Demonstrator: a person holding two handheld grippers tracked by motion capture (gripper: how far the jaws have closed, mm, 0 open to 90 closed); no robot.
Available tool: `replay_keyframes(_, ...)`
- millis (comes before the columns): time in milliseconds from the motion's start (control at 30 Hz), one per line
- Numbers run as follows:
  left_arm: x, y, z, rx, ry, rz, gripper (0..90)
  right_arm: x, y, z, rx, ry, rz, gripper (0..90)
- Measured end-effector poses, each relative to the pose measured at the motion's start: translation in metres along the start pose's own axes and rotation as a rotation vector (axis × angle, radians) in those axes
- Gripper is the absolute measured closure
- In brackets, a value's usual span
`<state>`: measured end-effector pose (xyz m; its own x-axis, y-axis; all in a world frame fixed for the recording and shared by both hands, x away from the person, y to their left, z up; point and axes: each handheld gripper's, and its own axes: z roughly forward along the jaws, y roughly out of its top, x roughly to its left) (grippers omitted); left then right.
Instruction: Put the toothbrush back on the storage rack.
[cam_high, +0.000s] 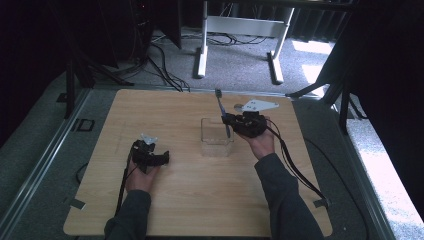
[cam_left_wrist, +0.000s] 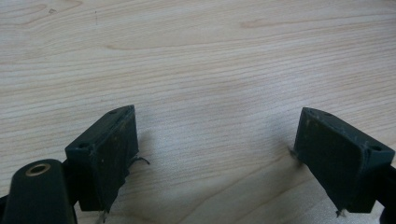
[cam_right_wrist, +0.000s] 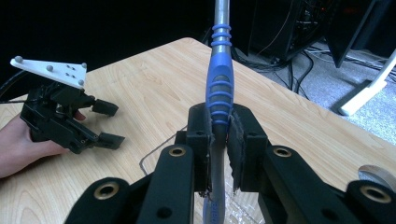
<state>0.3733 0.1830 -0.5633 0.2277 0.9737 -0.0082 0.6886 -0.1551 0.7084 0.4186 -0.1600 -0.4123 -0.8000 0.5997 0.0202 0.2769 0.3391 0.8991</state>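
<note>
1. Step in hand, by the look of it: loading the toothbrush (cam_right_wrist: 219, 88) into the clear plastic box (cam_high: 216, 136) at mid-table. Not seated yet.
2. Right gripper (cam_right_wrist: 219, 128): jaws clamped on the blue ribbed handle, pads pressing both sides. In the high view, right gripper (cam_high: 231, 120) sits just over the box's right rim, brush slanting up and away, bristle head high and beyond the far wall, lower handle end dipping in front of the box's right side (inside or just over the rim: cannot tell).
3. Left gripper (cam_left_wrist: 212, 154): jaws spread wide, nothing between them, bare wooden table (cam_left_wrist: 196, 56) underneath. Seen in the high view as left gripper (cam_high: 162, 158) resting low on the table, well apart from the box, to its left. Also visible from the right gripper view (cam_right_wrist: 105, 123), parked in the hand, idle.
4. Next move, as a judgement: lower and tilt the brush until it lies inside the walls, then release. Needs the handle lined up with the box's long side; brush looks longer than the box is wide, so probably ends up leaning on a rim.
5. Risk: light empty box may slide or tip when the handle pushes a wall. Left gripper free to steady it (near wall is the obvious place).
6. Small round disc (cam_high: 238, 106) near the far edge beyond the right hand: not involved.
</note>
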Motion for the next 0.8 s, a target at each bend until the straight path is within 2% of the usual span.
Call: replay_keyframes(800,0.000,0.000,0.000,0.001,0.000,0.000,14.0,-0.002,-0.007,0.015,0.040,-0.016,0.004,79.1)
